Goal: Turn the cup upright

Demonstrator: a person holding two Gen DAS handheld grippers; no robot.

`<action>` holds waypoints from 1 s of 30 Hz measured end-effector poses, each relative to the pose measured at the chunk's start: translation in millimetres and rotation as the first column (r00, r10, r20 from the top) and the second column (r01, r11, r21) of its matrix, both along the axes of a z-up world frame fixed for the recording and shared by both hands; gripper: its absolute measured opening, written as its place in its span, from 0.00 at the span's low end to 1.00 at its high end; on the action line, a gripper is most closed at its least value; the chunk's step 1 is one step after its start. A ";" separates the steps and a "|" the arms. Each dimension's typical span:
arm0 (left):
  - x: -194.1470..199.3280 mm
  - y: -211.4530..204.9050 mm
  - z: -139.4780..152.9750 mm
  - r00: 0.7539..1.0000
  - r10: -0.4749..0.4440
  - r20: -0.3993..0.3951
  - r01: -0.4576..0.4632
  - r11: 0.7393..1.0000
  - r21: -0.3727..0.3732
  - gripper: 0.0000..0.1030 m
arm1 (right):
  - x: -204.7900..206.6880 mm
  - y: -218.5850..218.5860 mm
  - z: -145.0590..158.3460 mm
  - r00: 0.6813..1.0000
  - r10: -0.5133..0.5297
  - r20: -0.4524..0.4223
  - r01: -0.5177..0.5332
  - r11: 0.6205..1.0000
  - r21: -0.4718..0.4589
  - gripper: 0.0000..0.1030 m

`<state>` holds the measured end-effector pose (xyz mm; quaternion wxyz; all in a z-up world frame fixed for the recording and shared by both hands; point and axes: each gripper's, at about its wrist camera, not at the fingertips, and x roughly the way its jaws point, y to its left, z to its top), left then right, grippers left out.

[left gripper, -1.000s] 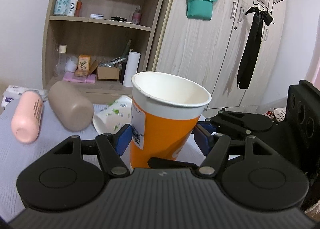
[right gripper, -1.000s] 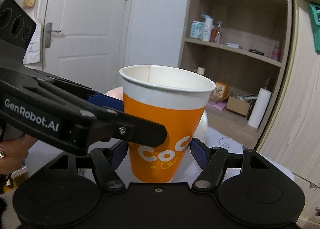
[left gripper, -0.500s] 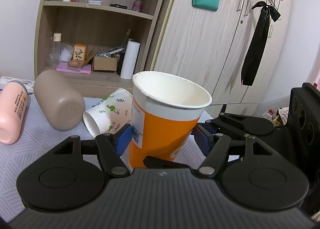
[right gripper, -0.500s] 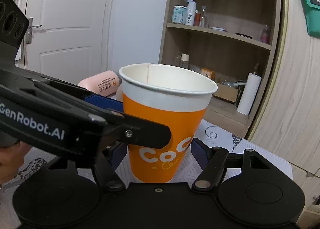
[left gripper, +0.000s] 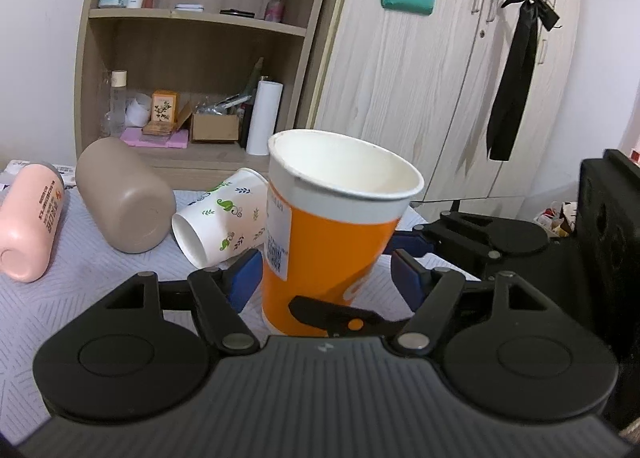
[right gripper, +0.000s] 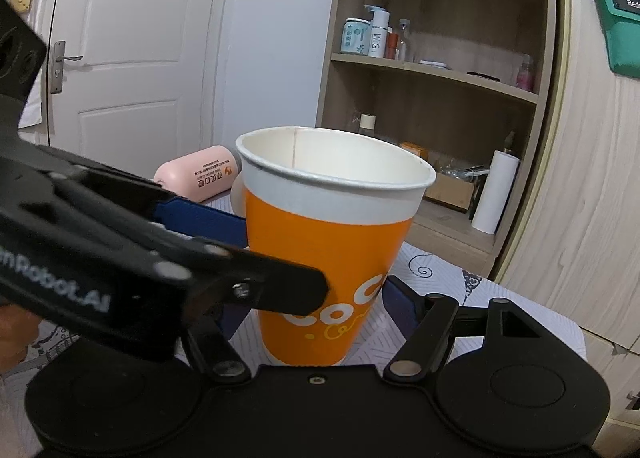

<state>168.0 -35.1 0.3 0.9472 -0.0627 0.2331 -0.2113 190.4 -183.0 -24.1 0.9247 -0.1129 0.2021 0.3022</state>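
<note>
An orange paper cup with a white rim stands mouth up between the blue fingers of both grippers; it also shows in the right wrist view. My left gripper has its left pad against the cup, while a gap shows at the right pad. My right gripper brackets the cup from the other side; its left finger is hidden behind the left gripper's arm. A white leaf-print paper cup lies on its side on the table behind.
A taupe tumbler and a pink bottle lie on their sides on the patterned tablecloth. A wooden shelf unit and wardrobe stand behind the table. A white door is at left.
Both views have tilted downward, showing more table. The left gripper's right finger has drawn away from the orange cup, leaving a gap.
</note>
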 end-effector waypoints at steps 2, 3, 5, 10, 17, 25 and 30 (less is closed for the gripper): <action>-2.0 2.6 -1.8 1.000 -0.001 -0.007 0.001 1.000 -0.008 0.68 | -1.3 0.5 -1.0 1.000 -0.003 0.003 0.003 1.000 -0.003 0.77; -2.5 4.2 -2.4 1.000 0.002 -0.014 -0.003 1.000 -0.014 0.69 | -1.8 0.2 -1.4 1.000 -0.003 0.006 0.003 1.000 -0.004 0.78; -2.6 7.2 -2.9 1.000 0.009 -0.024 -0.010 1.000 -0.021 0.70 | -2.4 -0.6 -2.1 1.000 -0.003 0.001 0.003 1.000 -0.003 0.78; -8.9 16.0 -1.3 0.999 0.030 -0.038 -0.031 0.999 -0.037 0.71 | -10.0 -3.5 -2.2 1.000 -0.001 -0.005 0.001 1.000 0.006 0.79; -35.4 27.6 6.0 0.997 0.079 -0.013 -0.080 0.997 -0.022 0.72 | -36.7 -11.6 0.9 1.000 -0.024 0.002 0.024 0.999 0.028 0.79; -73.9 39.5 21.9 0.991 0.124 0.039 -0.126 0.991 0.048 0.77 | -75.5 -20.4 12.7 0.994 -0.108 0.029 0.106 0.992 0.070 0.79; -94.1 51.9 30.8 0.989 0.141 0.050 -0.142 0.989 0.031 0.77 | -97.0 -22.7 28.2 0.987 -0.147 0.063 0.141 0.986 0.093 0.79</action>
